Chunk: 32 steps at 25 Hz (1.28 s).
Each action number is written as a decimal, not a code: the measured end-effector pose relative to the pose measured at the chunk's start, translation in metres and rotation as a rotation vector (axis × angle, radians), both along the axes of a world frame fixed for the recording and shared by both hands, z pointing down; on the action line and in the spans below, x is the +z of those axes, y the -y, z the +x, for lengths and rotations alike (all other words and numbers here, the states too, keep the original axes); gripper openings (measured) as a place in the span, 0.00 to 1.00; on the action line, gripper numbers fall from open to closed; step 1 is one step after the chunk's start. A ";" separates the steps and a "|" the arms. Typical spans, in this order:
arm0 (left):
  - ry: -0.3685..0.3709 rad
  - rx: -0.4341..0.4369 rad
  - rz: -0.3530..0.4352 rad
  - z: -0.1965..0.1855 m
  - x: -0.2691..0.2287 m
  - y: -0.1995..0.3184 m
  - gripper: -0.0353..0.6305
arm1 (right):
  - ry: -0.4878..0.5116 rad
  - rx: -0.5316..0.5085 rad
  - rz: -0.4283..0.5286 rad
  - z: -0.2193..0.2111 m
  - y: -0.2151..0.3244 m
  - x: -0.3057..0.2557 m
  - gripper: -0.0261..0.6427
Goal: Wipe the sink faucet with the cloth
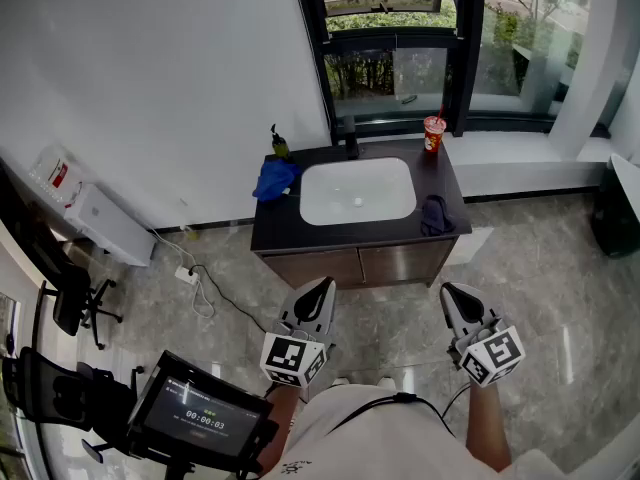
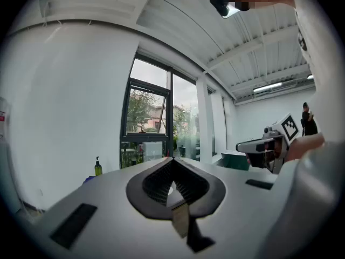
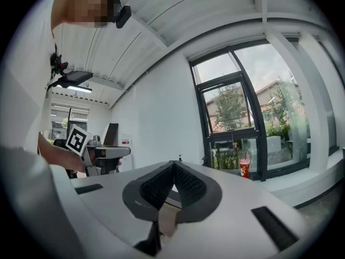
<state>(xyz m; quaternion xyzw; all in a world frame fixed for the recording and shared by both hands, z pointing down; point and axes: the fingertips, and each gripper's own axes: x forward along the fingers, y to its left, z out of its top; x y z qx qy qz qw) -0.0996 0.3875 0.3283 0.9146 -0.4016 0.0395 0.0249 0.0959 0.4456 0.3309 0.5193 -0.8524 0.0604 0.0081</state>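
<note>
A black faucet (image 1: pixel 351 143) stands behind the white sink basin (image 1: pixel 357 190), which is set in a dark vanity top (image 1: pixel 280 230). A blue cloth (image 1: pixel 273 179) lies crumpled on the top left of the basin, and a dark cloth (image 1: pixel 435 215) lies right of it. My left gripper (image 1: pixel 325 284) (image 2: pixel 172 158) and right gripper (image 1: pixel 449 290) (image 3: pixel 173 162) are held level, side by side near my body. Both are well short of the vanity, and both are shut with nothing in them.
A red cup (image 1: pixel 434 133) (image 3: pixel 245 168) and a soap bottle (image 1: pixel 279 144) (image 2: pixel 98 168) stand at the vanity's back corners. Dark-framed windows rise behind. A power strip (image 1: pixel 187 274) with a cable lies on the floor at left, near a chair (image 1: pixel 70 303) and a screen (image 1: pixel 200 414).
</note>
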 end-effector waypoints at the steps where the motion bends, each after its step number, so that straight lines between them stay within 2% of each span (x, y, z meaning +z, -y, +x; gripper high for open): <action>1: -0.004 -0.004 -0.004 0.002 -0.002 0.002 0.04 | -0.002 -0.008 -0.001 0.001 0.003 -0.001 0.05; 9: 0.011 -0.020 -0.031 0.028 0.015 -0.004 0.04 | 0.006 -0.068 -0.029 0.020 0.005 0.018 0.05; 15: 0.019 -0.010 -0.037 0.036 0.017 0.018 0.04 | 0.017 -0.054 -0.046 0.030 0.026 0.027 0.05; 23: 0.006 0.011 -0.030 0.035 0.028 0.090 0.04 | -0.019 -0.045 -0.056 0.018 0.089 0.031 0.05; 32: 0.003 0.071 -0.018 0.013 0.020 0.204 0.04 | -0.070 0.003 -0.029 -0.006 0.197 0.003 0.05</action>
